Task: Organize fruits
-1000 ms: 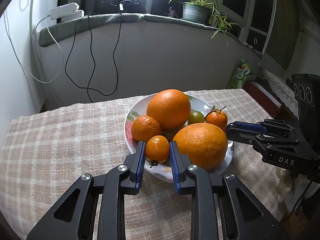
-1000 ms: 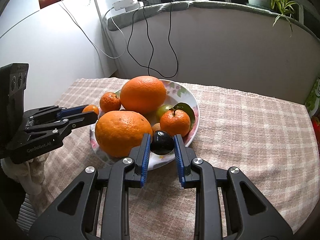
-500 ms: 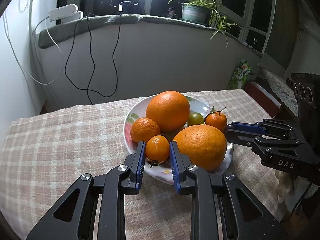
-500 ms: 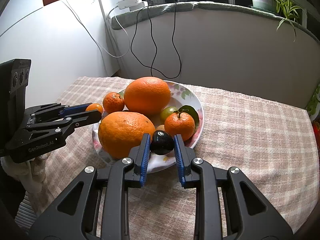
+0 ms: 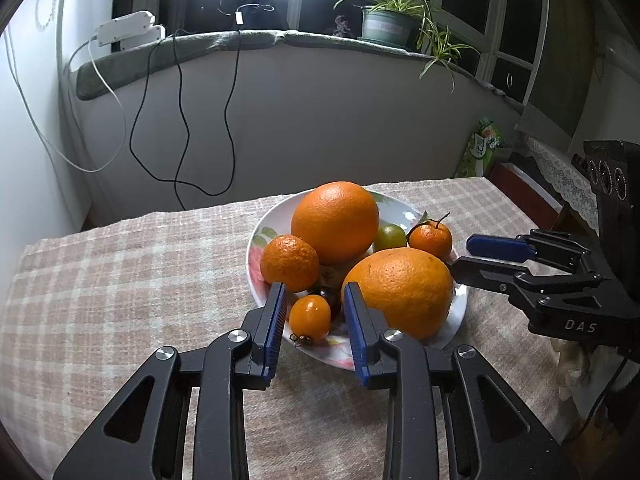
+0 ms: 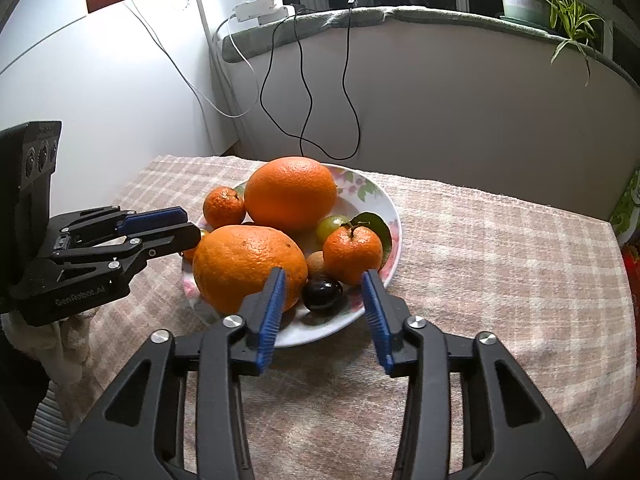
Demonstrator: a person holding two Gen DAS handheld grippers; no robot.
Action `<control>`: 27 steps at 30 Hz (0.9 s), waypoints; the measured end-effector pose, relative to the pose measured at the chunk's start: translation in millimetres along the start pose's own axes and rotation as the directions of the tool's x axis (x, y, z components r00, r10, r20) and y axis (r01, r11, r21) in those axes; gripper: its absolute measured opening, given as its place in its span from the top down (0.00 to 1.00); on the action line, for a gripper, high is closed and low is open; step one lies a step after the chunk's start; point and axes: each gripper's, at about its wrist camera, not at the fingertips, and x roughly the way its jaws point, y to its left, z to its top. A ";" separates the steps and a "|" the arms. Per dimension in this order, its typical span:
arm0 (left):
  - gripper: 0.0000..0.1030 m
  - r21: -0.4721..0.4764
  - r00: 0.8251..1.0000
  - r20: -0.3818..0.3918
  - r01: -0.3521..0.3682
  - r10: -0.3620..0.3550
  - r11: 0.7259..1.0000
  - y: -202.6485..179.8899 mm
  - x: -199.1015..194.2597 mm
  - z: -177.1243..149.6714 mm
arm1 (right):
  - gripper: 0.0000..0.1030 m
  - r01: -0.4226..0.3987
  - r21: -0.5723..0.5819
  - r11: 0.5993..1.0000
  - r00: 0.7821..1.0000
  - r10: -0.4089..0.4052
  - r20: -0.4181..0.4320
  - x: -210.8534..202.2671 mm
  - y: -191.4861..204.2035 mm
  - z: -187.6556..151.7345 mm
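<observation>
With both grippers' jaws just opened, left gripper (image 5: 314, 320) around the small orange tomato (image 5: 309, 317), right gripper (image 6: 325, 298) around the dark plum (image 6: 322, 293), both fruits released on the plate (image 6: 384, 200) at frame centre, withdraw straight back without nudging them.

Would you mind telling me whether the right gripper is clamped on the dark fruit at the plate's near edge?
No, the right gripper has just been opening, and its blue pads stand clear of the dark fruit on the plate.

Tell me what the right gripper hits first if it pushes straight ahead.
Most likely the dark fruit, lying on the plate between the right gripper's just-opened, untouching pads; depth is uncertain.
</observation>
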 end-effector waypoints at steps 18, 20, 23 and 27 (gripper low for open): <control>0.59 -0.030 1.000 0.004 -0.020 0.020 0.999 13.2 -8.7 -8.0 | 0.36 0.010 0.039 0.999 0.999 -0.011 0.030 -15.7 -7.7 -3.0; 0.50 -0.027 1.000 0.001 -0.024 0.024 0.999 12.3 -9.5 -9.7 | 0.34 0.009 0.035 0.999 1.000 -0.010 0.027 -16.4 -6.0 -3.7; 0.39 -0.022 1.000 -0.001 -0.031 0.031 0.999 9.5 -11.2 -12.0 | 0.29 0.015 0.029 0.999 1.000 -0.016 0.022 -16.3 -3.0 -4.7; 0.30 -0.014 0.999 -0.003 -0.040 0.040 0.999 6.0 -14.7 -12.0 | 0.14 0.026 0.023 0.999 0.999 -0.027 0.037 -20.2 0.9 -6.0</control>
